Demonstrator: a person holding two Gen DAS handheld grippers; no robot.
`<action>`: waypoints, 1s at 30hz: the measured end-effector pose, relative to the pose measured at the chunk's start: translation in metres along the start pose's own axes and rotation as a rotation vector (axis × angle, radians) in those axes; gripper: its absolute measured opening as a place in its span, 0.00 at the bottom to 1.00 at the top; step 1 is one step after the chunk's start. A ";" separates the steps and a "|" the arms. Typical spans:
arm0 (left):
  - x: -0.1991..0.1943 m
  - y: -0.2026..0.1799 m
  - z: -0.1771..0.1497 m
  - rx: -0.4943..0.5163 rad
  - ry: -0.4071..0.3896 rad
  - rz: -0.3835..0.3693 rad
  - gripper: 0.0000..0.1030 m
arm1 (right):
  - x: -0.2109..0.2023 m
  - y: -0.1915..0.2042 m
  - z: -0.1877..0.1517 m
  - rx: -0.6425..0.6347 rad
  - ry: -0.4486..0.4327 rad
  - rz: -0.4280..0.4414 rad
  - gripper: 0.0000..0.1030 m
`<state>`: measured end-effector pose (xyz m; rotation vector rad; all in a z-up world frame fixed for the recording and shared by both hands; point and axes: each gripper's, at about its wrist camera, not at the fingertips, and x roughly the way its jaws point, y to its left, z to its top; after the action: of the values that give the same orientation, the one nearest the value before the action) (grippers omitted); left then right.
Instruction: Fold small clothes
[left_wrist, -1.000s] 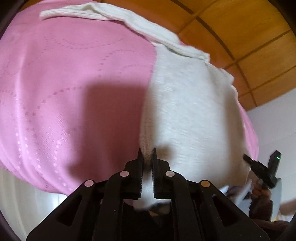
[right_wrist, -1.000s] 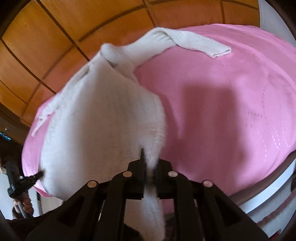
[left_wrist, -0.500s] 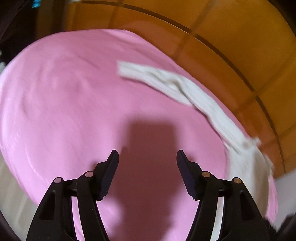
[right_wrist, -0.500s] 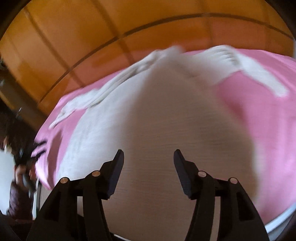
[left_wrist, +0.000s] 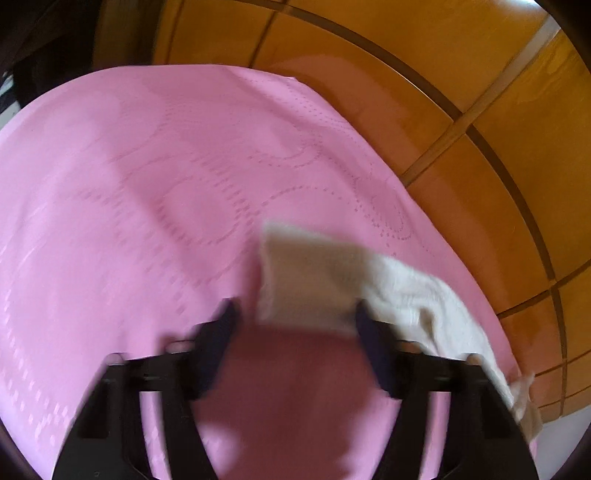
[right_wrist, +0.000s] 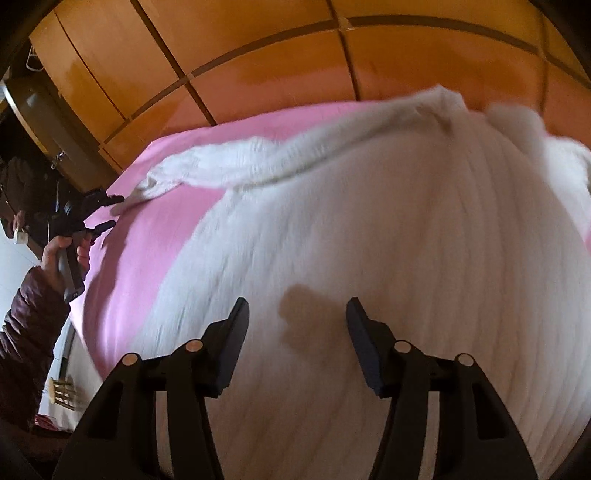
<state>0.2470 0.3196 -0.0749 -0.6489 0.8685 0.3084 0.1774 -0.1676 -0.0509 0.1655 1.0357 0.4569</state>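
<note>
Right wrist view: white sweater (right_wrist: 369, 236) spread flat on pink cover (right_wrist: 155, 229), one sleeve (right_wrist: 221, 166) lying out toward the left gripper (right_wrist: 107, 212), held in a hand (right_wrist: 61, 254) at the cover's edge; right gripper (right_wrist: 295, 321) poised over the sweater body, jaws apart and closing, gripping nothing. Left wrist view shows only the cuff end of the sleeve (left_wrist: 314, 280) — just past the gripper (left_wrist: 295, 321), whose jaws are apart and closing, not pinching it; wooden panels (left_wrist: 443, 92) behind.

A pink patterned bedspread (left_wrist: 155, 206) covers the bed; orange wooden panelling (right_wrist: 229, 48) with dark seams stands behind it
</note>
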 end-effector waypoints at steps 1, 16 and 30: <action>0.008 -0.010 0.003 0.019 0.012 0.026 0.13 | 0.009 0.000 0.010 -0.020 0.000 0.003 0.49; -0.091 0.047 0.048 -0.066 -0.228 0.118 0.04 | 0.116 0.003 0.196 -0.009 -0.176 -0.123 0.42; -0.068 0.036 -0.012 -0.029 -0.162 0.237 0.47 | 0.056 -0.025 0.058 0.027 -0.065 -0.091 0.63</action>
<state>0.1799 0.3403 -0.0415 -0.5401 0.7875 0.5806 0.2582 -0.1603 -0.0747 0.1553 0.9814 0.3527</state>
